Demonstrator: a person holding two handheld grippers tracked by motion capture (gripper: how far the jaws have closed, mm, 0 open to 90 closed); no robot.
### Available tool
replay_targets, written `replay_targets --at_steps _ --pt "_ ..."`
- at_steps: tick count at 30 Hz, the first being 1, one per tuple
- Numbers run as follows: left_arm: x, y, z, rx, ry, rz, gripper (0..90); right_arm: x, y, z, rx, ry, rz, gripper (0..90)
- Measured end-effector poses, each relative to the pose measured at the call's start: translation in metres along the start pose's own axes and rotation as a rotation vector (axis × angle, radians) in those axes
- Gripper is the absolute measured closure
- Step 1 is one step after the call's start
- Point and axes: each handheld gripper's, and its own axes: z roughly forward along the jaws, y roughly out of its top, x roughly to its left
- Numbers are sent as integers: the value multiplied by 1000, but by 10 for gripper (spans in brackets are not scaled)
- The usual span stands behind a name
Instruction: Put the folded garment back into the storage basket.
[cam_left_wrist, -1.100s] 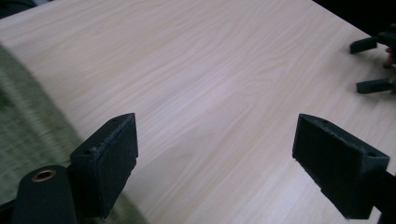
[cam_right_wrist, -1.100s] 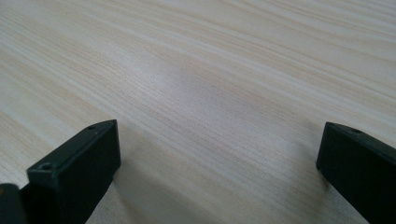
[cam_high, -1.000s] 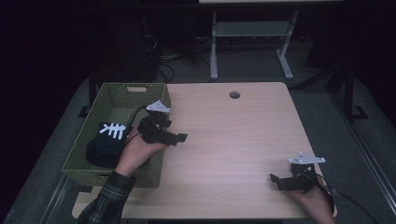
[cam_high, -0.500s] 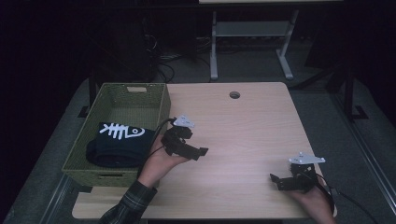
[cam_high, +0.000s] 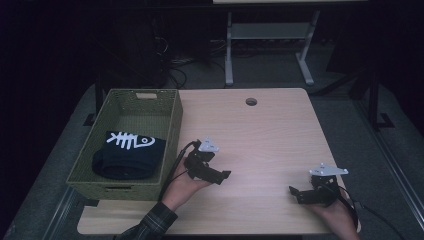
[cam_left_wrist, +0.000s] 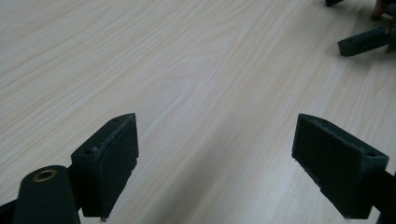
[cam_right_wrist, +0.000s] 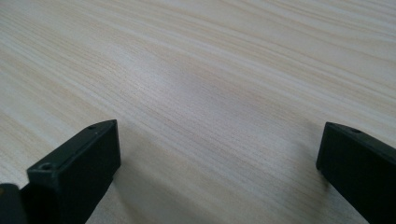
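A folded black garment with a white fish-skeleton print lies inside the green woven basket at the table's left. My left gripper hovers low over the table just right of the basket, open and empty; its jaws stand wide over bare wood. My right gripper rests near the front right edge, open with nothing between its jaws. The right gripper's jaw tips appear far off in the left gripper view.
The light wooden table has a round cable hole near its back edge. A metal desk frame stands on the dark floor behind. The basket overhangs the table's left side.
My left gripper has moved from over the basket's right rim out to the right and toward the front, over bare table. The right gripper has stayed put.
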Motion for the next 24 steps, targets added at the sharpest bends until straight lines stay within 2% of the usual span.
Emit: replay_targets --at_steps 12,18,21,24 --pt "-3 -26 20 31 4 15 143 0 0 0 0 0 0 0" --pt "-6 -36 30 43 21 42 142 0 0 0 0 0 0 0" --pt "-9 -41 36 51 37 69 142 0 0 0 0 0 -1 0" --pt "-11 -46 42 57 33 87 135 0 0 0 0 0 0 0"
